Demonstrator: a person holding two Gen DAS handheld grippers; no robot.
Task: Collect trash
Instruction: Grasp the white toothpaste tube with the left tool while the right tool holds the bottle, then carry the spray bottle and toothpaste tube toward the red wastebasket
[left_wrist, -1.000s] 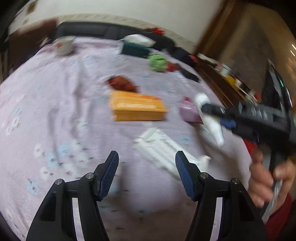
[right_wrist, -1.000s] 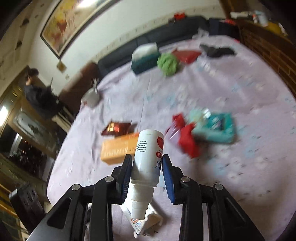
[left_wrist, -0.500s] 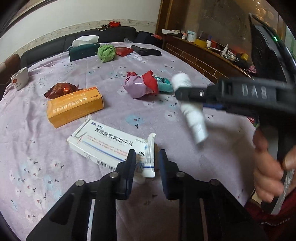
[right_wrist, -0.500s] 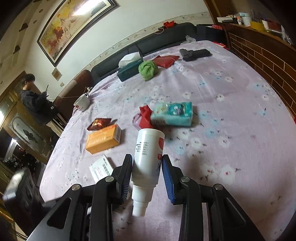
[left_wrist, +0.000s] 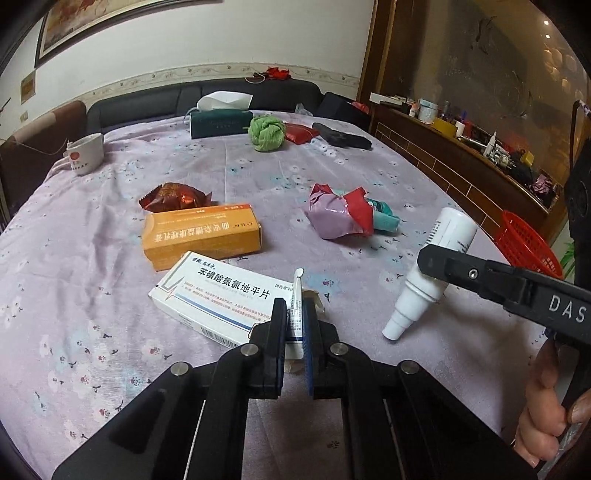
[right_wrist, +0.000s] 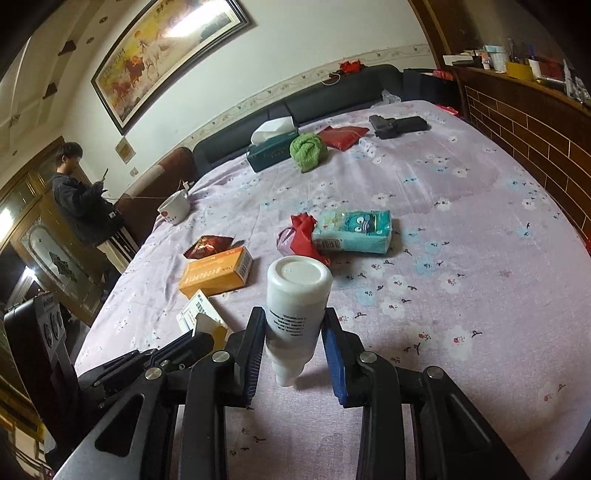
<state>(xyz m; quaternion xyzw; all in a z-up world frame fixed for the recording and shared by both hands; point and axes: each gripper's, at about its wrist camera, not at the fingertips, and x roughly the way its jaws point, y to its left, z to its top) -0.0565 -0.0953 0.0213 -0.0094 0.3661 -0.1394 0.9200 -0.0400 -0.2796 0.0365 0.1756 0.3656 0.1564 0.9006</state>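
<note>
Between our left gripper (left_wrist: 294, 321) fingers we pinch a small white tube (left_wrist: 296, 295), nozzle pointing away, its long axis running forward along the fingers. Our right gripper (right_wrist: 294, 345) clamps a white spray bottle (right_wrist: 297, 295) mid-body, held clear of the bed (right_wrist: 461, 206), long axis tilted, cap end down toward us, base facing away. Both seem gripped for carrying to the red basket (left_wrist: 524, 243) at the bed's right edge. Farther out lie a white medicine box (left_wrist: 218, 295), an orange box (left_wrist: 201, 234) and crumpled wrappers (left_wrist: 340, 212).
</note>
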